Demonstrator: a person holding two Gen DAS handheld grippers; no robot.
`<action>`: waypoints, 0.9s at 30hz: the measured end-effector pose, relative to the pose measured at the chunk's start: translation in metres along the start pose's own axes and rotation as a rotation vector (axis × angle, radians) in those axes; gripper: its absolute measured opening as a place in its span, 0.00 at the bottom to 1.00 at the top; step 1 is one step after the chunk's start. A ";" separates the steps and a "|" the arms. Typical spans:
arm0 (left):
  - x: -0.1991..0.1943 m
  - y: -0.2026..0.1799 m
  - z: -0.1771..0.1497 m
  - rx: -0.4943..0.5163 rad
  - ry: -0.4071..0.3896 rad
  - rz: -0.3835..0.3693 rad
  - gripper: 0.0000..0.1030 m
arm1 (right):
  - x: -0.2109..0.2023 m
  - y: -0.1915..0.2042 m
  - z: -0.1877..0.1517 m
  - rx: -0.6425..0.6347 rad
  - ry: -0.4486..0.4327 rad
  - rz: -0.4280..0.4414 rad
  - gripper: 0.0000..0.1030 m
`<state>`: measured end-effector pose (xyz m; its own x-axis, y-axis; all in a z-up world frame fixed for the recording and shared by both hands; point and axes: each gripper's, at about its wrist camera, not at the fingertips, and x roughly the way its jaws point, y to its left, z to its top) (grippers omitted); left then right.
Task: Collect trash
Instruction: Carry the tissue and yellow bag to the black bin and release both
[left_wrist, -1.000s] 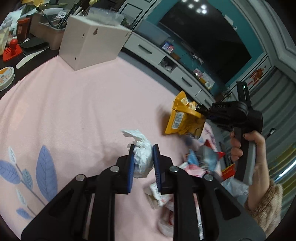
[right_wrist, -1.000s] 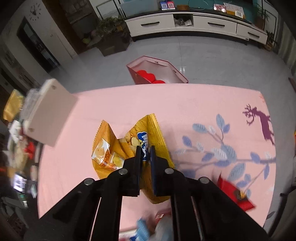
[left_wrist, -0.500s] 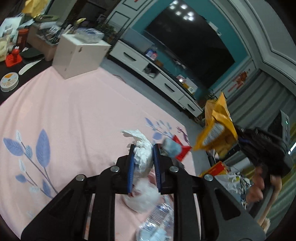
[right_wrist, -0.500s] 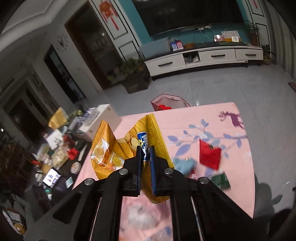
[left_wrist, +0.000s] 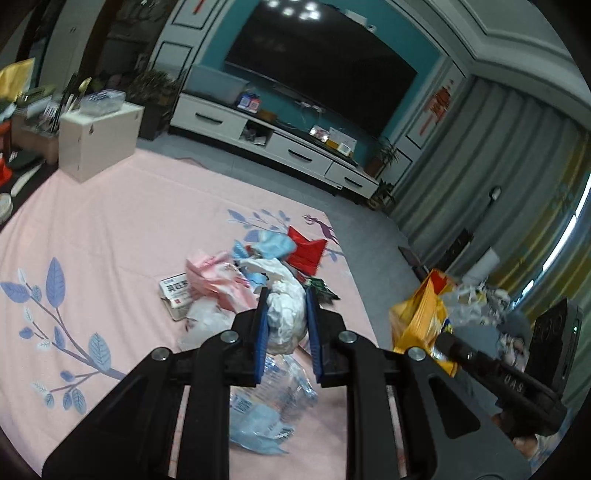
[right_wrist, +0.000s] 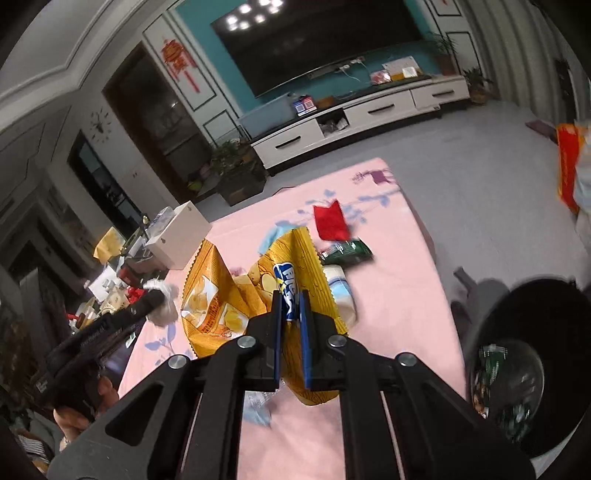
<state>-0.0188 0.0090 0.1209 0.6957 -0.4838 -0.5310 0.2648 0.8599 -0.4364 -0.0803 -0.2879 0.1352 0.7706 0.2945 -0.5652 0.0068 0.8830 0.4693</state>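
My left gripper (left_wrist: 286, 314) is shut on a crumpled white tissue (left_wrist: 284, 317), held above the pink tablecloth (left_wrist: 110, 229). My right gripper (right_wrist: 292, 317) is shut on a yellow chip bag (right_wrist: 236, 295), held high over the table's right side; the bag (left_wrist: 421, 317) also shows in the left wrist view at the right. Below on the cloth lies a trash pile: a pink wrapper (left_wrist: 218, 280), a red packet (left_wrist: 306, 247), a blue mask (left_wrist: 277, 245), a clear plastic bottle (left_wrist: 273, 398). A black bin (right_wrist: 517, 369) with trash inside stands at the lower right.
A white box (left_wrist: 98, 140) stands at the table's far left corner, cluttered items beyond it. A green packet (right_wrist: 347, 251) lies near the table's right edge. A TV cabinet (right_wrist: 362, 114) stands across the grey floor. A red-orange bag (right_wrist: 569, 166) shows at the far right.
Both grippers have risen well above the table with their loads. The right gripper carried the chip bag rightward off the table toward the black bin, which has come into view.
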 end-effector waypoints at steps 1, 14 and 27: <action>-0.003 -0.009 -0.005 0.021 -0.004 0.004 0.19 | -0.005 -0.004 -0.004 0.006 -0.010 -0.006 0.10; -0.013 -0.103 -0.075 0.179 0.043 -0.048 0.19 | -0.080 -0.039 -0.003 0.066 -0.184 -0.051 0.10; 0.010 -0.205 -0.104 0.252 0.105 -0.204 0.19 | -0.152 -0.092 -0.007 0.190 -0.367 -0.244 0.10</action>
<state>-0.1356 -0.1892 0.1292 0.5423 -0.6530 -0.5287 0.5574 0.7504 -0.3552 -0.2028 -0.4116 0.1733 0.9061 -0.0915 -0.4131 0.3050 0.8180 0.4877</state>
